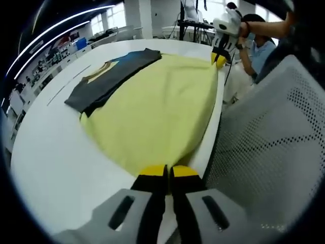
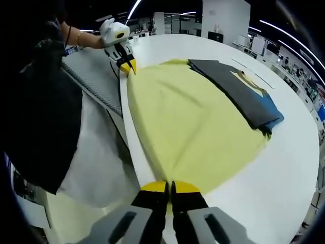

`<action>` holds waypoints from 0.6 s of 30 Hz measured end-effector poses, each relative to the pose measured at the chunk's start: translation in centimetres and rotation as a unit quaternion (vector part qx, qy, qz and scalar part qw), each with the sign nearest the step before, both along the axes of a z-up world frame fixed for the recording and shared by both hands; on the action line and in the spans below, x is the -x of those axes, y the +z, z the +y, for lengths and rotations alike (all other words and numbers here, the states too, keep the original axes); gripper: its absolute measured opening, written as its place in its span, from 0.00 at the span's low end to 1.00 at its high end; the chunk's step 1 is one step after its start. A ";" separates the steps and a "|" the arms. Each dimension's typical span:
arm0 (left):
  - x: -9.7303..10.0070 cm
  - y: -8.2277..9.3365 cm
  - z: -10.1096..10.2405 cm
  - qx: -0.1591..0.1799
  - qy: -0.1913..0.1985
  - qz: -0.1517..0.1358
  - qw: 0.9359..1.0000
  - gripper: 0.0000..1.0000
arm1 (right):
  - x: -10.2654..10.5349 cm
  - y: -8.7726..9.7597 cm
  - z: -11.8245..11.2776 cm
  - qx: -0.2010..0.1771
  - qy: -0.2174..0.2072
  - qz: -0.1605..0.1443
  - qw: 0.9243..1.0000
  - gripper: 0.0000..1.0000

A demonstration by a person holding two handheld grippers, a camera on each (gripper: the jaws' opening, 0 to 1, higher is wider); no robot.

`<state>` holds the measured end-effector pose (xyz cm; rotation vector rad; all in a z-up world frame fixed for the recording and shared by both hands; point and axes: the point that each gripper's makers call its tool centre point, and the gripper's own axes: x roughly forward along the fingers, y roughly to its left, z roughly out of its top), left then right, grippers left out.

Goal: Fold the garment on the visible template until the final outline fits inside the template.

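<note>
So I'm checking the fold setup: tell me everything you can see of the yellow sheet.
The yellow sheet looks like thin, soft fabric, spread nearly flat on the white table with mild wrinkles. A dark garment lies over its far edge. The left gripper and right gripper each pinch a near corner at the table's edge.

Near edge of yellow template (image 1: 157,112) hidden between closed tips of left gripper (image 1: 167,173); opposite corner likewise buried in right gripper (image 2: 170,188). Part of dark garment (image 2: 244,91) tucked under the yellow sheet, extent unclear. Print on garment too small to read. Background shelves (image 1: 56,56) blurred.
</note>
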<state>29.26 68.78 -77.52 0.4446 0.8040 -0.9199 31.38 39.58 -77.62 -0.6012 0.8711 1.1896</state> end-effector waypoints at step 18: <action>2.2 0.2 -0.2 0.012 0.009 0.021 1.000 0.00 | 2.2 0.2 -0.1 -0.004 -0.011 0.011 1.000 0.00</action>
